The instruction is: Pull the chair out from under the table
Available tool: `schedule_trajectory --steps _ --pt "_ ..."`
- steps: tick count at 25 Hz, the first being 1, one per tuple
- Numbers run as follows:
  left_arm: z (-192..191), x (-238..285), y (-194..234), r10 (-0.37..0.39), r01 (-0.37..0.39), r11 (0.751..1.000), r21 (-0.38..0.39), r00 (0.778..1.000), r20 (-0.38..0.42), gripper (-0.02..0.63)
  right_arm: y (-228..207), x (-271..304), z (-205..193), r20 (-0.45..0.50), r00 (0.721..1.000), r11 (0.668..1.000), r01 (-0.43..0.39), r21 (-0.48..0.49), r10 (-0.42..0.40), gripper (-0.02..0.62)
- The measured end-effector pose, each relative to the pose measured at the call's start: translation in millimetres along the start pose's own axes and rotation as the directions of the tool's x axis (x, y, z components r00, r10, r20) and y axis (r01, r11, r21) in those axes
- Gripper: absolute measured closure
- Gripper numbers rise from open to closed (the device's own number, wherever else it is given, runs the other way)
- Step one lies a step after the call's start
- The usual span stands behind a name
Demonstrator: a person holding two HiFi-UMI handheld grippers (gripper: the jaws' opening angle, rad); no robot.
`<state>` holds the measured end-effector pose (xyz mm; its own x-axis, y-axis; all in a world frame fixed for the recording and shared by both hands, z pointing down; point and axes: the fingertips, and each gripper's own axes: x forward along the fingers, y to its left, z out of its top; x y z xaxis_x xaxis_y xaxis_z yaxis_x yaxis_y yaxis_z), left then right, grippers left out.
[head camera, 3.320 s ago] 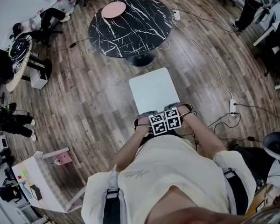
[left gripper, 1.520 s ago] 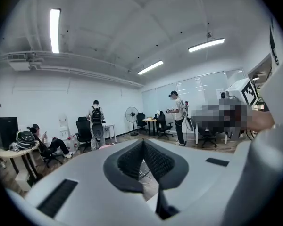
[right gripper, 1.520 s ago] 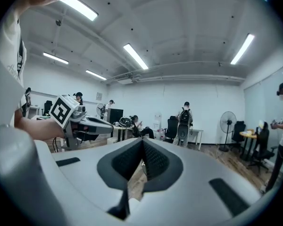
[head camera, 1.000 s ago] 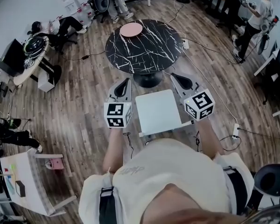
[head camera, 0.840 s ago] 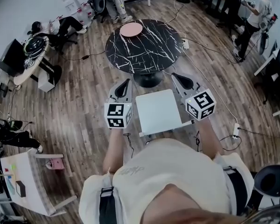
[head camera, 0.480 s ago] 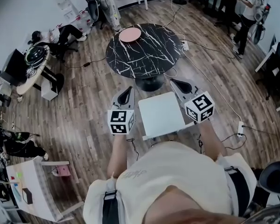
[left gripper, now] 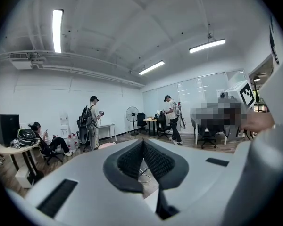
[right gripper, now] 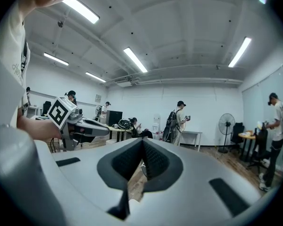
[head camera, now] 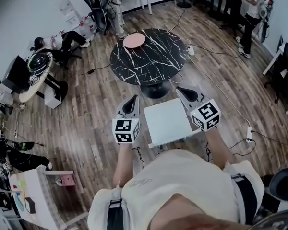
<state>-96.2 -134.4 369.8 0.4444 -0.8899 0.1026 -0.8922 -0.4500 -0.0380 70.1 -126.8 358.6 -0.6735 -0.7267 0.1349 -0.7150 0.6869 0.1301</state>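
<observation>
Head view: chair (head camera: pixel 167 122) beside table (head camera: pixel 153 63) bearing pink plate (head camera: pixel 134 40); left gripper (head camera: pixel 133 98), right gripper (head camera: pixel 180 89) jaws clenched together.

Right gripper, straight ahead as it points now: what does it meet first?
Probably the near edge of the black marble table; the right gripper points at it, though its height against the tabletop is unclear.

The white chair (head camera: pixel 167 122) stands near the round black table (head camera: pixel 149 56), between left tool (head camera: pixel 132 100) and right tool (head camera: pixel 185 91).
</observation>
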Motion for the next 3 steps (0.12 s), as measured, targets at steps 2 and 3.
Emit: schedule_trajectory --steps 2,3 --pt "-2.0 -2.1 -2.8 -0.002 0.002 1.000 -0.004 1.000 -0.005 0.588 3.1 -1.4 -1.1 -0.005 1.000 1.000 -0.004 -0.001 0.004 0.589" --pt "-2.5 -2.4 -4.1 -0.003 0.003 1.000 -0.005 1.000 -0.008 0.588 3.7 -1.9 -1.2 -0.007 1.000 1.000 -0.005 -0.003 0.005 0.589"
